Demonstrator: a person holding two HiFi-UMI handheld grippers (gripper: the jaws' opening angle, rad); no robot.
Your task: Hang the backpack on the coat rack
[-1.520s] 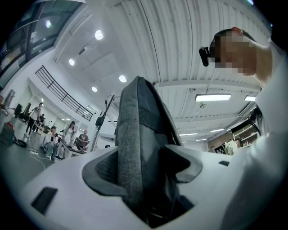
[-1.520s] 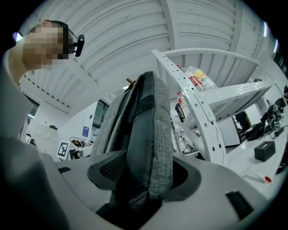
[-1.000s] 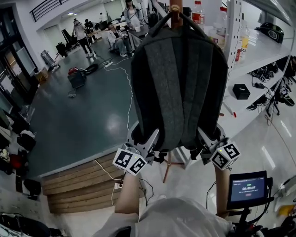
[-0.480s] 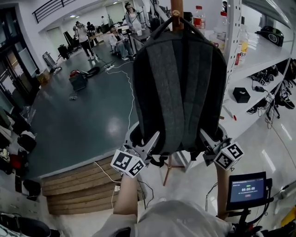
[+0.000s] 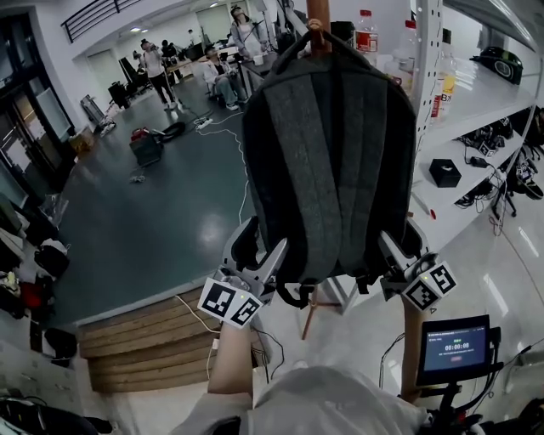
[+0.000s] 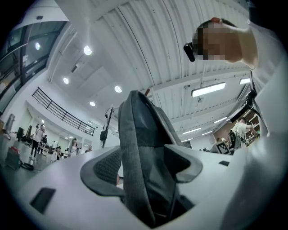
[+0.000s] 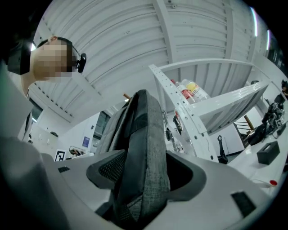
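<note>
Here the grey backpack (image 5: pixel 331 144) rises straight above both tools, its long axis vertical and its top handle up at the wooden pole of the coat rack (image 5: pixel 320 15). The left tool (image 5: pixel 260 251) pinches the bag's lower left edge and the right tool (image 5: pixel 399 251) its lower right, each with jaws closed onto fabric, equally near. Whether the handle sits over a hook I cannot tell. Beyond the right tool, a white shelf (image 5: pixel 476 93) carries bottles (image 5: pixel 365 27).
</note>
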